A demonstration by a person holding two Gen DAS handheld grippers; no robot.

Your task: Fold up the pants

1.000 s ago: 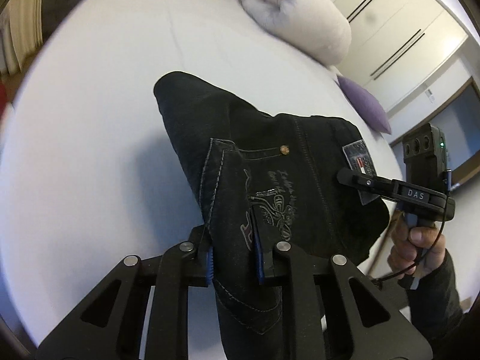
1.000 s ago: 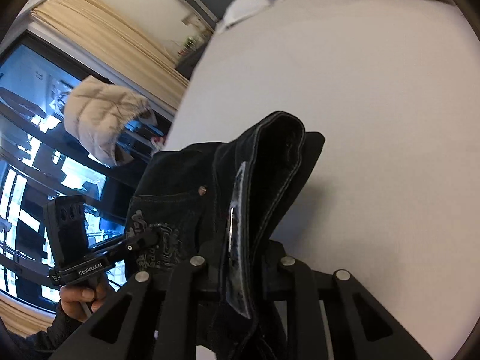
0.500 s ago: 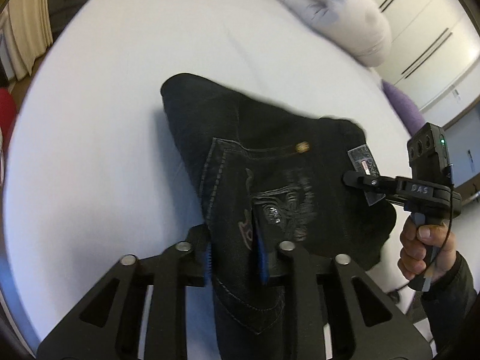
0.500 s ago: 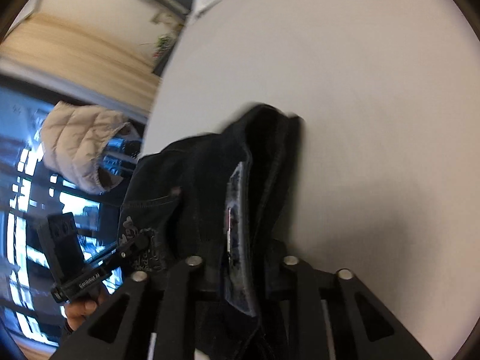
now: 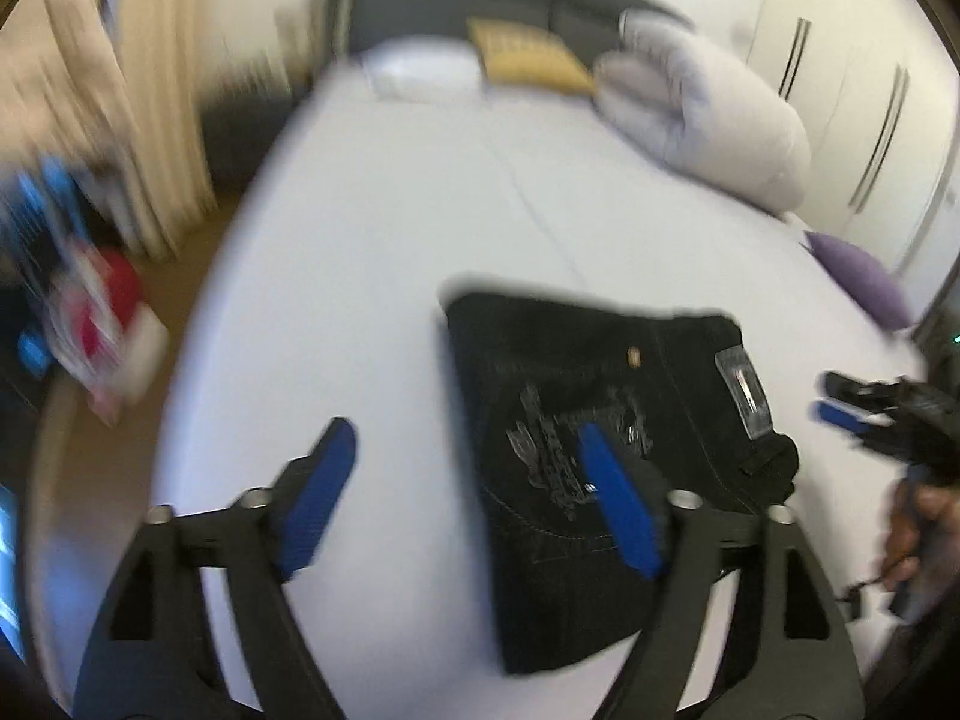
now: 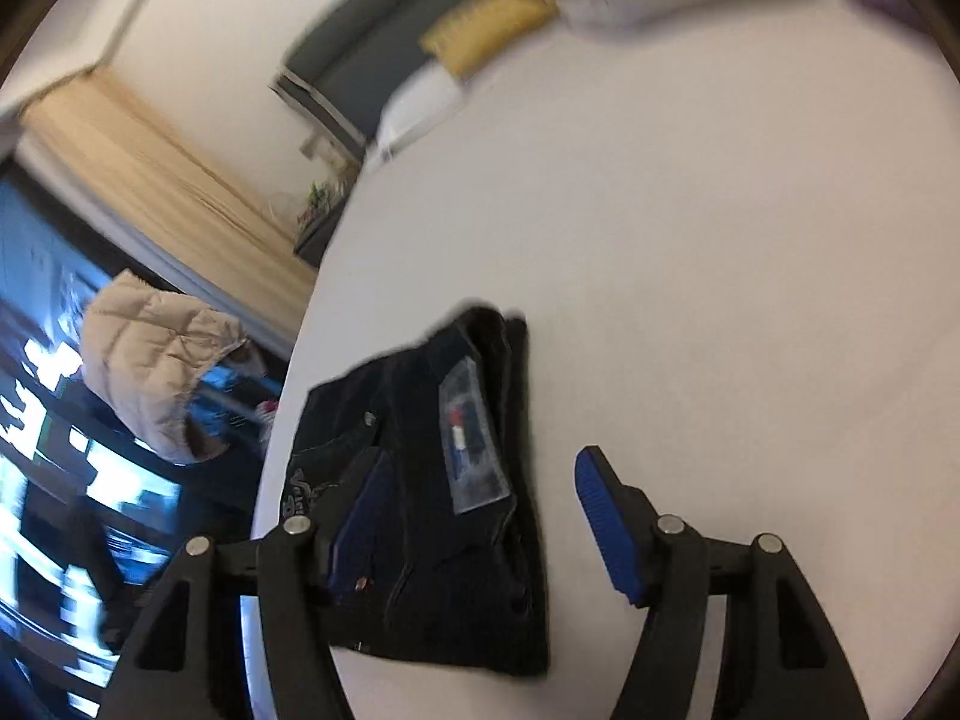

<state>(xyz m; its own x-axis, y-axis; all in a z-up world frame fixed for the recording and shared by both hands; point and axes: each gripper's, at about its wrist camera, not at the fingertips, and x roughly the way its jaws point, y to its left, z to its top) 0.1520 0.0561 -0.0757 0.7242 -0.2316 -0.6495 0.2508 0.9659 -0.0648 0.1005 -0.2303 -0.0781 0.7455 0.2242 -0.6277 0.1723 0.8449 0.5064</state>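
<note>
White bedding (image 5: 372,252) fills both wrist views, with a grey pillow (image 5: 708,120), a yellow cushion (image 5: 528,57) and a purple cushion (image 5: 858,282) seen at the far and right edges, all blurred. Beige curtains (image 6: 162,180) and a puffy cream jacket (image 6: 156,360) are seen at the left of the right wrist view. No container can be made out.

Now the black pants (image 5: 600,420) are seen lying folded into a compact rectangle on the near part of the bed. The long axis is run from near to far. The back pocket with its pale embroidery is turned up, and the waistband patch (image 5: 744,384) is shown toward the right side.

Both tongs have just been opening. The left gripper (image 5: 468,480) is seen spread wide, one blue pad (image 5: 318,498) over bare sheet, the other over the pocket; nothing is pinched. The right gripper (image 6: 480,516) is likewise spread, its left finger over the denim and its right pad (image 6: 606,516) over the sheet, with the cloth's edge between but not pressed. In the left wrist view the right gripper (image 5: 864,408) is glimpsed, held in a hand (image 5: 918,522) just right of the pants.
</note>
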